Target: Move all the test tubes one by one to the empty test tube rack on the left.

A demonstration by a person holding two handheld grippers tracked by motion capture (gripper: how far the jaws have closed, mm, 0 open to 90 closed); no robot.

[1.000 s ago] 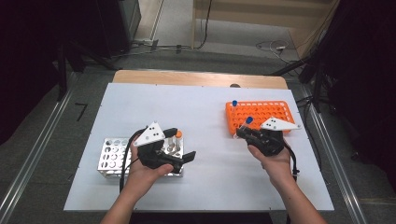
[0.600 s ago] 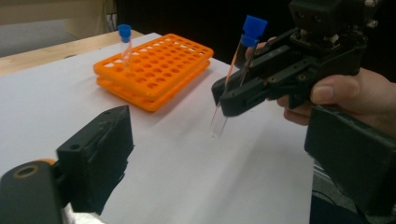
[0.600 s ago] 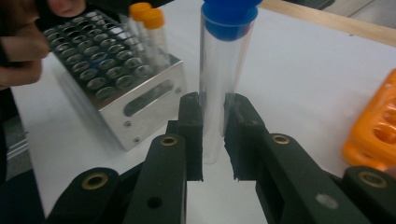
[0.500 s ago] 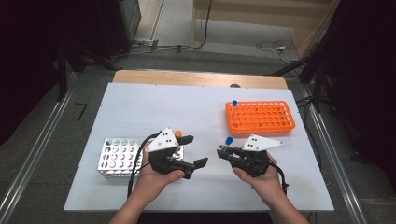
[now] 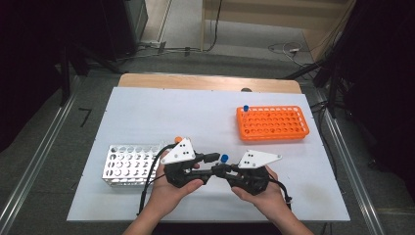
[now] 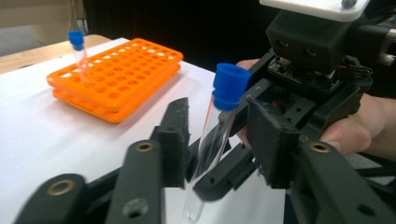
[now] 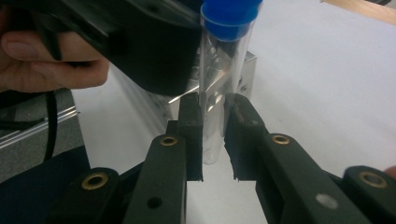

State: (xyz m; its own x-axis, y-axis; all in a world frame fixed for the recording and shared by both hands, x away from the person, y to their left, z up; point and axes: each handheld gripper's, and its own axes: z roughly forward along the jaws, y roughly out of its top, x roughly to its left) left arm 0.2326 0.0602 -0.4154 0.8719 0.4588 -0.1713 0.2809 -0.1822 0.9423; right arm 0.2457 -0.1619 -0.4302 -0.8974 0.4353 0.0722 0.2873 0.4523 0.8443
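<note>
Near the front middle of the tabletop [image 5: 147, 112], the right gripper [image 5: 226, 171] had its jaws clamped on a clear tube with a blue cap [image 5: 224, 158]. The left gripper [image 5: 209, 165] met it there, its jaws apart on both sides of the tube. The orange rack [image 5: 272, 123] stood far right, the metal rack [image 5: 128, 164] near left.

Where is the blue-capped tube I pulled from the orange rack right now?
In the high view the blue-capped tube is near the table's front edge, clamped in the right gripper, between the open jaws of the left gripper.
</note>
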